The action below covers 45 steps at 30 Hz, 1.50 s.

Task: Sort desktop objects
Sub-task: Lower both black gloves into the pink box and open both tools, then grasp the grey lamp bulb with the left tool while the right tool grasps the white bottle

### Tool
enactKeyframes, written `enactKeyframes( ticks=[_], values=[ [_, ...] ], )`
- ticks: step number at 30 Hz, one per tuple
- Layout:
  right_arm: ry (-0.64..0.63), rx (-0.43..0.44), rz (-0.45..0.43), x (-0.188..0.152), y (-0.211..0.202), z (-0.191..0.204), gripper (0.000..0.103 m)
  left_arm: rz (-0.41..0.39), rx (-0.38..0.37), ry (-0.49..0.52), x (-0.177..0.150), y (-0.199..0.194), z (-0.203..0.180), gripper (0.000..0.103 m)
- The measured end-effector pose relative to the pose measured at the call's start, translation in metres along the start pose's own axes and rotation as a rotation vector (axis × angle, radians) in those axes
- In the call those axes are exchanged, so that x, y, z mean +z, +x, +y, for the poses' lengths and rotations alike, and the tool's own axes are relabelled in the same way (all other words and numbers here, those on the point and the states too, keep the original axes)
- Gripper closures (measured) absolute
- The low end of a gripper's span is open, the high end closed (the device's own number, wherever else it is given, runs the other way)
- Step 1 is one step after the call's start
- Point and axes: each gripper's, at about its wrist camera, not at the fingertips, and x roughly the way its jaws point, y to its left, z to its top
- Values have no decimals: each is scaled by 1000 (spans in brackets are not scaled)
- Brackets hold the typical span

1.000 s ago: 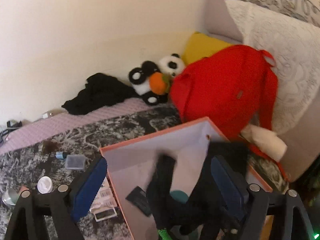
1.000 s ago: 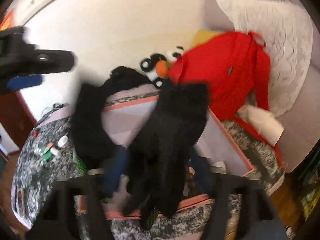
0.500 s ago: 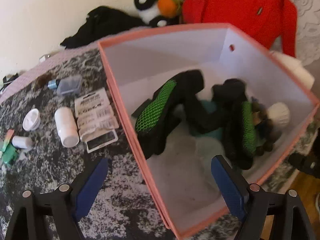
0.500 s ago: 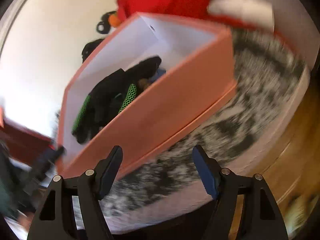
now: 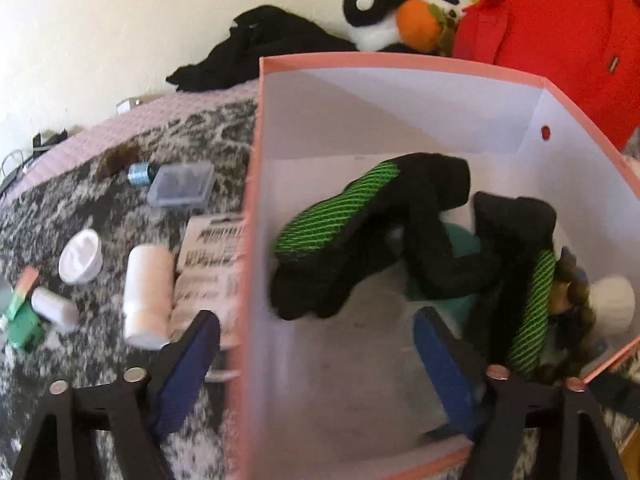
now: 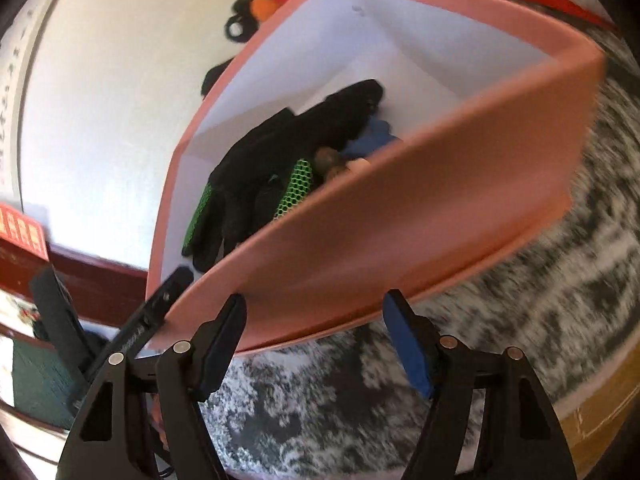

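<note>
A pink box with white inside walls stands on the patterned cloth; it also shows in the right wrist view. Two black gloves with green mesh lie inside it, over a teal object and a white cap; the gloves also show in the right wrist view. My left gripper is open and empty, straddling the box's near-left wall. My right gripper is open and empty, low in front of the box's outer side. A white bottle, a white lid and label cards lie left of the box.
A clear plastic case, a small blue spool and a green-pink item lie on the cloth. A black garment, a panda plush and a red backpack lie behind the box by the wall.
The black gloves left the grippers and now lie in the box. Both grippers dropped lower; the left moved closer over the box wall, the right sits in front of the box's outside.
</note>
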Motion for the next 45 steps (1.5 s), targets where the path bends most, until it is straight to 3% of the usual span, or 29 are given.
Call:
enactKeyframes(
  ticks=[6, 8, 10, 13, 21, 24, 28, 31, 32, 34, 36, 40, 45],
  values=[
    [-5, -19, -10, -3, 6, 8, 29, 4, 17, 3, 2, 2, -3, 22],
    [-21, -83, -53, -18, -2, 11, 33, 16, -4, -18, -7, 0, 3, 22],
    [-18, -139, -78, -27, -10, 7, 46, 34, -19, -46, -17, -4, 6, 22],
    [52, -176, -96, -33, -19, -11, 48, 54, -4, -65, -27, -10, 2, 22],
    [65, -227, -155, -12, -22, -15, 48, 89, -36, -93, -10, -3, -8, 22],
    [84, -239, -187, 7, -23, -19, 55, 96, -59, -74, -5, 1, -16, 22],
    [32, -225, -192, 1, -32, -3, 55, 98, -80, -92, -3, -1, -6, 22],
    [-76, -277, -234, -28, -40, 29, 53, 23, -75, -152, -7, -30, 23, 22],
    [-120, -297, -254, -40, -43, 42, 52, -26, -50, -165, -11, -49, 40, 22],
    [-240, -302, -289, -67, -43, 81, 40, -86, 1, -172, -22, -73, 65, 18],
    [-361, -307, -323, -94, -43, 120, 34, -125, 91, -200, -39, -94, 102, 14],
    [-572, -278, -315, -137, -15, 190, 30, -114, 285, -314, -79, -106, 182, 13],
    [-615, -227, -178, -159, 62, 239, 30, -54, 386, -479, -98, -84, 278, 13]
  ],
)
